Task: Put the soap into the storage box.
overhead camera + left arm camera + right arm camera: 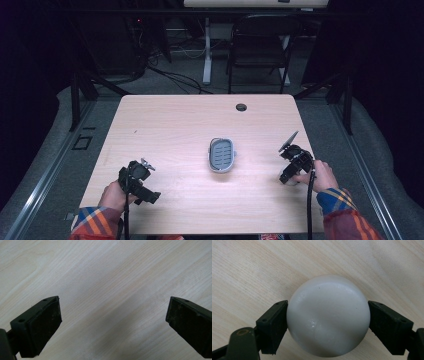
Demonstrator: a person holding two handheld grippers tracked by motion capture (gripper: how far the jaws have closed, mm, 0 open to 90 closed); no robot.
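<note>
My right gripper (327, 318) is shut on a smooth white ball (328, 312); both black pads press its sides just above the wooden table (249, 270). In the high view this gripper (292, 164) sits near the table's right edge, held by a hand in a plaid sleeve. A small grey oval dish (210, 155) with a ribbed inside lies at the table's middle, apart from both grippers. My left gripper (113, 315) is open, with only bare wood between its jaws. In the high view it (137, 176) rests near the front left of the table.
A round cable hole (241, 107) is set into the tabletop (175, 125) near its far edge. Beyond the table stand a dark folding chair (260, 45) and a white desk leg (206, 50). Dark curtains close both sides.
</note>
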